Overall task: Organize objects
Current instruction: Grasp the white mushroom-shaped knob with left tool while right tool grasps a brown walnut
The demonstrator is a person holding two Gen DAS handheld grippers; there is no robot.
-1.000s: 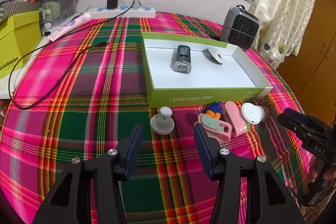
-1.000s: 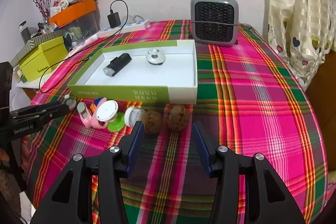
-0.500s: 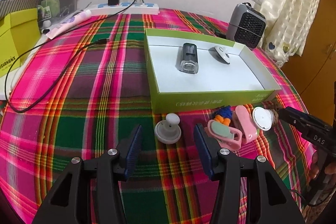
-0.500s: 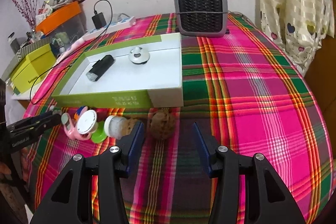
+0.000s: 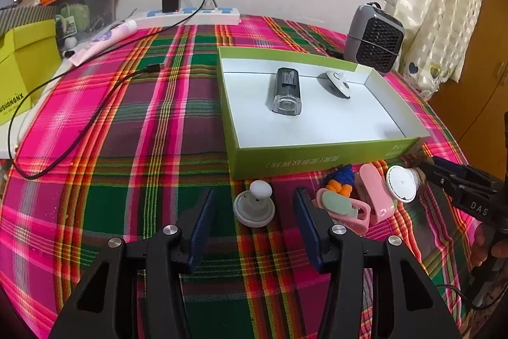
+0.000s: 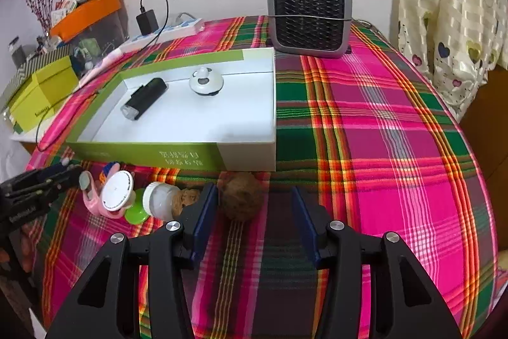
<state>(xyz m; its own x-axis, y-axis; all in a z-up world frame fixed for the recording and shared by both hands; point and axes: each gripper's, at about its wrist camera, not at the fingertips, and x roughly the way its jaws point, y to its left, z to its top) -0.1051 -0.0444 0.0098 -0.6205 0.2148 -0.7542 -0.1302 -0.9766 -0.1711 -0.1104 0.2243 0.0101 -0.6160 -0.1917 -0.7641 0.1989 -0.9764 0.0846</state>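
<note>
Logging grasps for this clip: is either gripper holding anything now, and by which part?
Nothing held. Left gripper and right gripper are both open.

grey heater [image 6: 309,18], power strip [image 5: 190,15], curtain [image 6: 451,5]

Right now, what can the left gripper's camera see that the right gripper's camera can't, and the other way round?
Only the left wrist view shows the grey round knob thing sitting between the open fingers of the left gripper.

Only the right wrist view shows the brown fuzzy ball between the open fingers of the right gripper, and the small white-capped jar beside it.

Both show the green box with the black flashlight and white round gadget inside, the grey heater, and the pink clips in front of the box.
</note>
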